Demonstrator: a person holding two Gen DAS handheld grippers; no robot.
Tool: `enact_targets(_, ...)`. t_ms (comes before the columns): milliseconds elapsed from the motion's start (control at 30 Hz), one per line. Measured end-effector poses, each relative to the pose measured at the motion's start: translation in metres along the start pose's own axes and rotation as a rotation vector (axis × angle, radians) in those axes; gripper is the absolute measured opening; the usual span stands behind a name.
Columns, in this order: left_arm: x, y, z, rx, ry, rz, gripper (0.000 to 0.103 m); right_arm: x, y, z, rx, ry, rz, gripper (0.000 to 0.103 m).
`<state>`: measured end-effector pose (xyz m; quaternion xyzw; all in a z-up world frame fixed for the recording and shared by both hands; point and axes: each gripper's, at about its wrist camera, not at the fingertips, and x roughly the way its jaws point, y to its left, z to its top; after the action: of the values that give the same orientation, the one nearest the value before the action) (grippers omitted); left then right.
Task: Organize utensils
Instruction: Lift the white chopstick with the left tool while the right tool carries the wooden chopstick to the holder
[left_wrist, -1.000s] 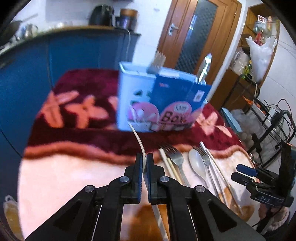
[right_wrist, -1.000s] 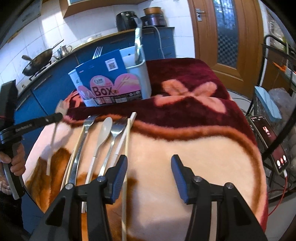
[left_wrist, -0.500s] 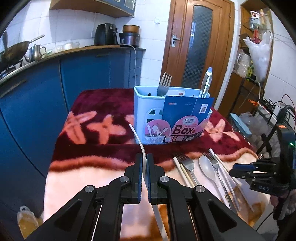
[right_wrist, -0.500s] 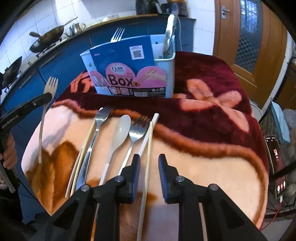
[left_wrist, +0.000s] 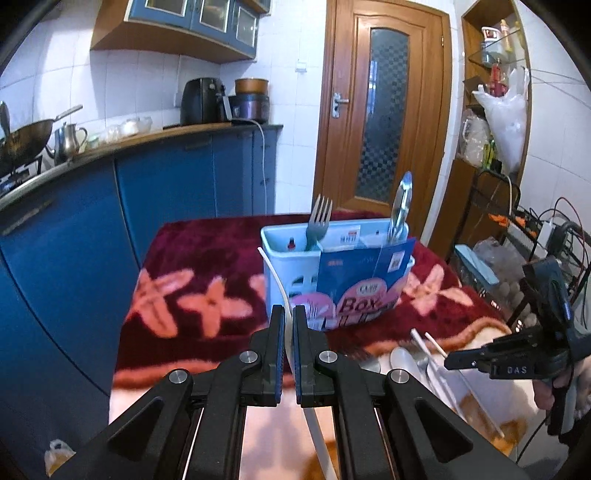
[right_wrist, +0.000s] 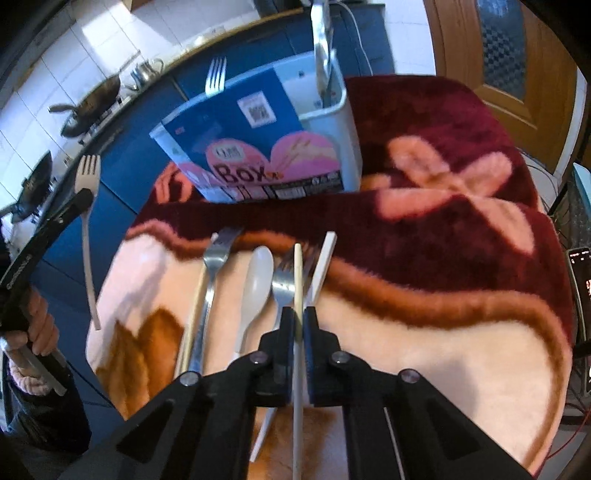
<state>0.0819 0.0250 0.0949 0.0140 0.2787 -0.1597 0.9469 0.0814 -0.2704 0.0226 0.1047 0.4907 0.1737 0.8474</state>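
My left gripper (left_wrist: 289, 314) is shut on a white plastic fork (left_wrist: 275, 277), held in the air before the light blue utensil caddy (left_wrist: 291, 266); the fork's head shows in the right wrist view (right_wrist: 88, 173). The caddy (right_wrist: 343, 125) holds a metal fork (left_wrist: 318, 221) and a metal spoon (left_wrist: 400, 206). My right gripper (right_wrist: 299, 314) is shut on a pale chopstick (right_wrist: 298, 277) that lies among the utensils on the blanket. Beside it lie a metal fork (right_wrist: 210, 273), a white spoon (right_wrist: 256, 280), another fork (right_wrist: 282, 280) and a second chopstick (right_wrist: 323, 258).
The table is covered with a red and cream flowered blanket (right_wrist: 443, 229). Blue kitchen cabinets (left_wrist: 74, 229) stand at the left, with a wok (left_wrist: 22, 136) on the stove. A wooden door (left_wrist: 380, 122) is behind. A phone (right_wrist: 581, 273) lies at the right edge.
My right gripper has closed from wide open onto the chopstick. My left gripper has risen with the white fork, so the caddy now sits lower and farther in its view.
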Motion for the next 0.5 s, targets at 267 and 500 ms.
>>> enact_targets(267,0.0,-0.006,0.031,0.007,-0.097,0.034,0.004,-0.037,0.007,0.008,-0.025,-0.186,-0.016,0.006)
enact_targets(500,0.011,-0.013,0.06,0.043,-0.22,0.103,0.004,-0.07,0.017,0.015,-0.056,-0.426,-0.081,0.006)
